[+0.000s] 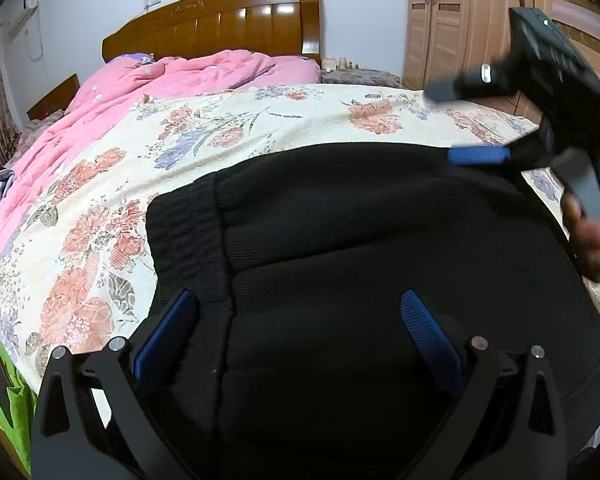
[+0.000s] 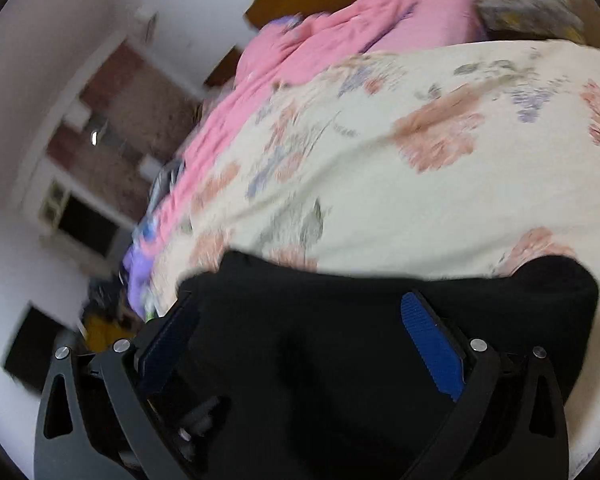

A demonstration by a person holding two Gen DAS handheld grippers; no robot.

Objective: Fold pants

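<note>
Black knit pants lie folded on the floral bedspread, ribbed waistband toward the left. My left gripper hovers over their near part, jaws wide open, nothing between the blue pads. My right gripper shows at the right of the left wrist view, above the far right edge of the pants, jaws apart, blurred. In the right wrist view the right gripper is open over the black pants; the view is tilted and blurred.
A pink quilt is bunched at the far left of the bed below a wooden headboard. A wooden wardrobe stands at the right. A green bag sits by the bed's near left corner.
</note>
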